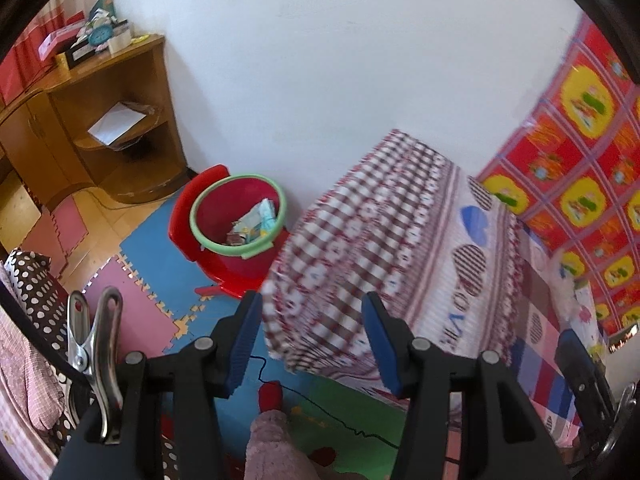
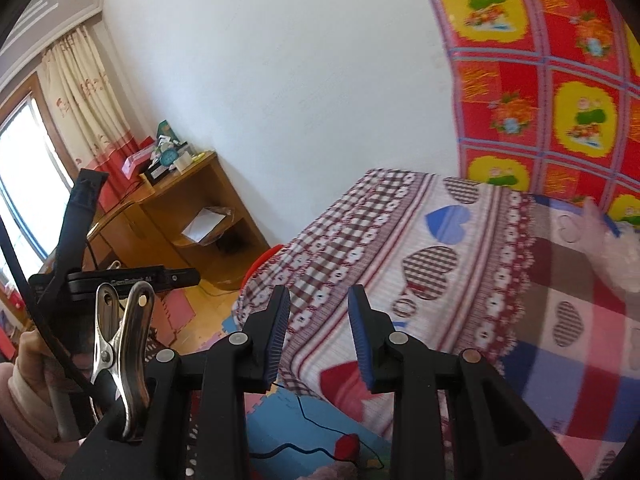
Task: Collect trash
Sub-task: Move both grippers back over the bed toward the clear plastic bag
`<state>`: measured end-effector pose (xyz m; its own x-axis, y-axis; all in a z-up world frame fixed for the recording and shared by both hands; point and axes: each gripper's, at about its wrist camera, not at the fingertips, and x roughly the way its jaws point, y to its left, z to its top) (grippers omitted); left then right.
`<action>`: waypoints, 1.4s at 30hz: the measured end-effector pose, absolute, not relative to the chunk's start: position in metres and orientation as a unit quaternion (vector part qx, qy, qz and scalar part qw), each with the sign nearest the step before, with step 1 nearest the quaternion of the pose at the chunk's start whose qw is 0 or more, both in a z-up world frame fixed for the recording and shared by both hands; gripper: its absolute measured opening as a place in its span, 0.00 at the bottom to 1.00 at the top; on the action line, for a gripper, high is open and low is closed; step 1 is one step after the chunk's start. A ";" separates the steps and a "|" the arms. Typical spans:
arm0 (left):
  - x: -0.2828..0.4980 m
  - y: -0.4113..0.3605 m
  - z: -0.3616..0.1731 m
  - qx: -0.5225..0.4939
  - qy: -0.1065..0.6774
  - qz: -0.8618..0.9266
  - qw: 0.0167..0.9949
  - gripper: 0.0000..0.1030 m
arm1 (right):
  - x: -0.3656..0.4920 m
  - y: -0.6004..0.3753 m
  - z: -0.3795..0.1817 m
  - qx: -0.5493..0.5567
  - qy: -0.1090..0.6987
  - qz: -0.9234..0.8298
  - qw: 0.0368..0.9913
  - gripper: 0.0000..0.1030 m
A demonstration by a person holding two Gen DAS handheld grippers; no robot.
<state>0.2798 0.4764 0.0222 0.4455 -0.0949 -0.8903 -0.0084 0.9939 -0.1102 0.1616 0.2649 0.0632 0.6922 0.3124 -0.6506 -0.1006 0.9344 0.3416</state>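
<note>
A red bin with a green rim (image 1: 200, 204) stands on the floor by the wall, with crumpled wrappers and paper (image 1: 256, 224) inside. My left gripper (image 1: 311, 304) hangs above the corner of the bed (image 1: 360, 240); its blue pads are apart and nothing is between them. My right gripper (image 2: 319, 294) is over the same bed corner (image 2: 360, 240), with a narrower gap and nothing held. A pale crumpled thing (image 2: 616, 248) lies blurred at the head of the bed; I cannot tell what it is. The bin is hidden in the right wrist view.
A wooden shelf unit (image 1: 120, 128) with boxes on top stands in the left corner. Coloured foam mats (image 1: 152, 248) cover the floor, crossed by a thin black cable (image 1: 328, 412). A red patterned cloth (image 1: 580, 160) hangs behind the bed. A curtained window (image 2: 24, 184) is on the left.
</note>
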 end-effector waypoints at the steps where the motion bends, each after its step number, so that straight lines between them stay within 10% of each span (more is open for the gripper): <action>1: 0.275 0.469 0.024 -0.047 0.525 -0.029 0.849 0.53 | 0.156 0.258 0.066 0.140 0.371 0.109 0.911 0.30; 42: 0.278 0.201 0.027 0.061 0.525 -0.224 0.819 0.53 | 0.097 0.034 0.075 0.193 0.366 -0.105 0.904 0.30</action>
